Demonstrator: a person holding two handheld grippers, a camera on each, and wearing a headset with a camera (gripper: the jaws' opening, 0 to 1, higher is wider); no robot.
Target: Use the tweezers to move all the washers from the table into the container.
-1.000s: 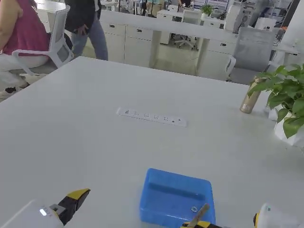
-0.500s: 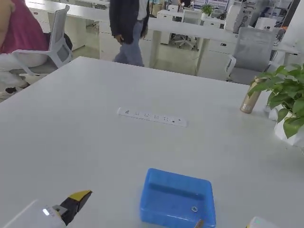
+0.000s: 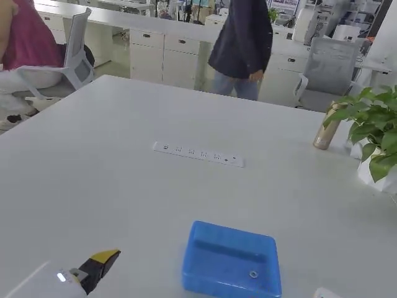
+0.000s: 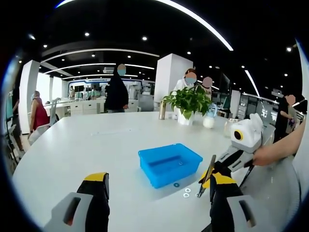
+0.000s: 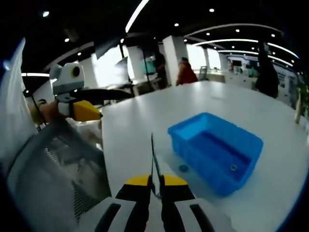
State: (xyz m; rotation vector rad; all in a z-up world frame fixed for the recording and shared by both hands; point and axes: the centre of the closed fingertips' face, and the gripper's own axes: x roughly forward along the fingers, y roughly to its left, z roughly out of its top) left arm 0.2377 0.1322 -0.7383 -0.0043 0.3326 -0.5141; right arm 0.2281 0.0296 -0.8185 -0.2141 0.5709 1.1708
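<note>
Left hand-held gripper [image 4: 157,179] has its two jaws wide apart, with nothing between them. In the left gripper view they rise at the lower left and the lower right of the frame, both with yellow tips. In the head view one yellow tip shows at the lower left, over the white table [image 3: 111,186].

The right hand-held gripper [image 5: 155,183] has its jaws narrow, pressed on the tweezers [image 5: 154,154], which point forward from the lower middle of the right gripper view. In the left gripper view this gripper comes in from the right side. There the tweezers point down to the table, very near to a few washers [image 4: 186,195]. I cannot tell if the tips touch them.

The washers lie close together on the table, just beside the front wall of the blue container [image 4: 169,163]. A single washer [image 3: 253,274] lies inside the container, near its lower right corner in the head view.

A white power strip [image 3: 198,153] lies in the middle of the frame, well apart from the container. At the right edge stand a green plant [image 3: 372,124] and a gold bottle [image 3: 327,130].
</note>
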